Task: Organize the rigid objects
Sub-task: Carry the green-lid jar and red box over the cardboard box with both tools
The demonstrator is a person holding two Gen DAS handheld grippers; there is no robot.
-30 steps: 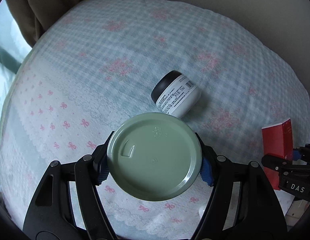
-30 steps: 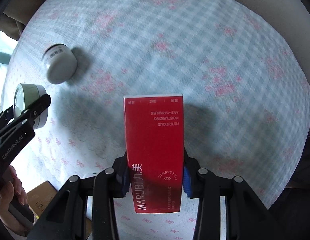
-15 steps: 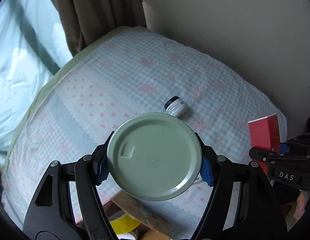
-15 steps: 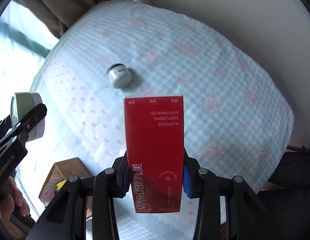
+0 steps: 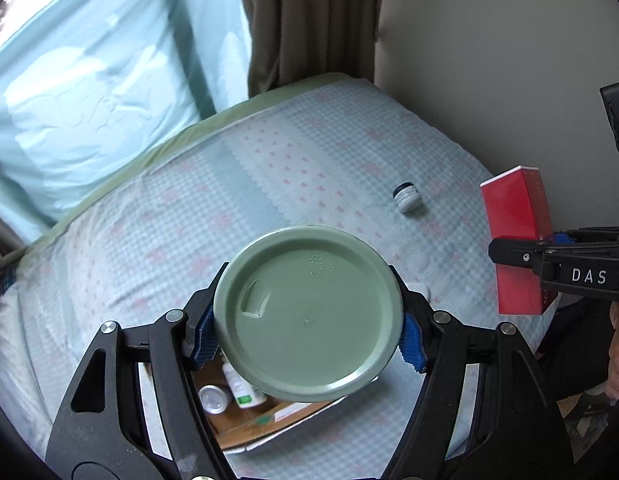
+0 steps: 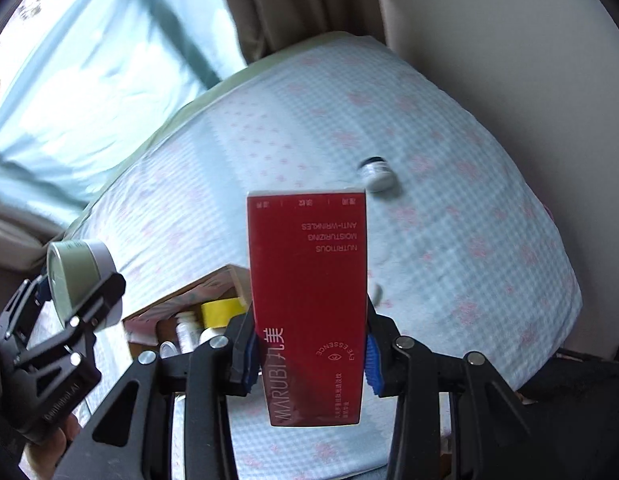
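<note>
Both grippers were loaded and held above the bed (image 5: 157,208). Left gripper (image 5: 308,330) was clenched on a green jar (image 5: 308,318), blue pads pressed to either side, flat base toward the camera; in the right view the same jar (image 6: 75,276) showed a pale body behind that green end. Right gripper (image 6: 309,354) was clamped on a red box (image 6: 309,304), pads on its two long edges, printed text reading upside down. From the left view the box (image 5: 517,236) stood off to the right, well apart from the jar.

A cardboard box (image 6: 197,292) lay open on the bed below the grippers, partly hidden by them. Inside: a yellow item (image 6: 221,310), a white bottle (image 6: 186,332), a small can (image 5: 213,399) and a green-labelled bottle (image 5: 243,388). Exact count not readable.

One small jar (image 5: 407,197), dark lid, white body, lay on its side on the checked cover near the wall, well apart from the cardboard box. A small white item (image 6: 375,292) also showed on the cover just beside the red box's edge; identity unclear.

Judgement on progress: some items were already in the cardboard box, assuming it is the collection point. Two items were in hand but not yet placed. At least the small jar was left to collect. Task roughly mid-way to late.
</note>
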